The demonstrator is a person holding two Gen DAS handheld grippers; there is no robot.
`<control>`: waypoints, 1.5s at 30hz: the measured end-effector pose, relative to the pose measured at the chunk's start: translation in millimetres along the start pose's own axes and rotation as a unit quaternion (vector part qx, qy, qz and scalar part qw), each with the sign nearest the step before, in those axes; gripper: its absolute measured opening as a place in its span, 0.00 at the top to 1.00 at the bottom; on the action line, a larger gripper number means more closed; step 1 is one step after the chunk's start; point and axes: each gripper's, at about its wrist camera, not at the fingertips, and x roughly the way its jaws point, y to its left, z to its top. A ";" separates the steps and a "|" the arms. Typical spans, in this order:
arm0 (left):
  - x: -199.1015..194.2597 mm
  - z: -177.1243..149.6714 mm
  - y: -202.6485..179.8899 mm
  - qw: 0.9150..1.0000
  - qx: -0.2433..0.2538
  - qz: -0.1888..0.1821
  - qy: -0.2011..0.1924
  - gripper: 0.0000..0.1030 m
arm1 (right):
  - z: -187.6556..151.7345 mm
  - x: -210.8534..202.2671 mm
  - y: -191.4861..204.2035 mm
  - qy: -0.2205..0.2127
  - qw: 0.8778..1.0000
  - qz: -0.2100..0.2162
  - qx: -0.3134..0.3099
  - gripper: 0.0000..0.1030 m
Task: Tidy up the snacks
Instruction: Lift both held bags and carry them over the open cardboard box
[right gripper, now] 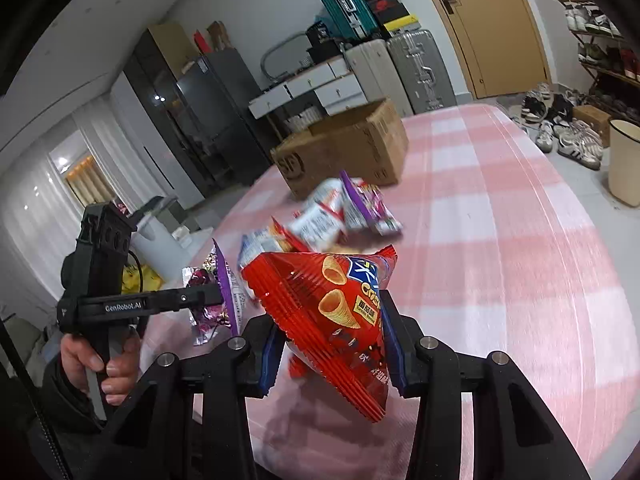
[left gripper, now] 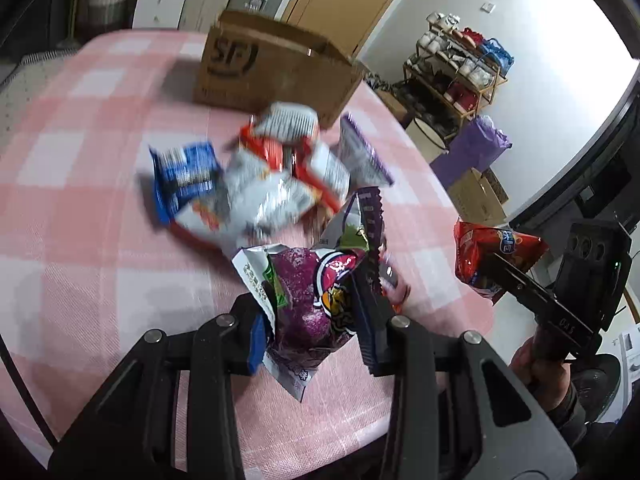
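My left gripper (left gripper: 316,320) is shut on a purple snack bag (left gripper: 308,304) and holds it above the pink checked tablecloth (left gripper: 80,240). My right gripper (right gripper: 332,344) is shut on a red snack bag (right gripper: 332,312) and holds it in the air; the red bag also shows in the left wrist view (left gripper: 492,256). The purple bag shows at the left in the right wrist view (right gripper: 216,300). A pile of several snack bags (left gripper: 272,176) lies mid-table, in front of an open cardboard box (left gripper: 272,68). The pile (right gripper: 336,216) and the box (right gripper: 348,148) also show in the right wrist view.
The table's right edge drops to a floor with a shoe rack (left gripper: 456,68), a purple bag (left gripper: 476,148) and a small carton (left gripper: 480,196). Behind the table stand suitcases (right gripper: 416,68), white drawers (right gripper: 320,84) and a dark cabinet (right gripper: 200,120). A cream bin (right gripper: 624,160) stands on the floor.
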 end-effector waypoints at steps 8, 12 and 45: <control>-27.7 60.6 -8.1 0.999 0.024 0.001 -0.045 0.68 | 58.2 6.8 23.3 -0.027 0.998 0.042 -0.024 0.58; -32.5 92.1 -10.6 0.998 0.034 0.007 -0.052 0.68 | 89.6 17.6 30.4 -0.031 0.998 0.053 -0.035 0.58; 36.7 364.5 -3.9 0.990 0.071 0.099 -0.068 0.67 | 281.1 152.0 30.0 -0.021 0.997 0.028 -0.070 0.58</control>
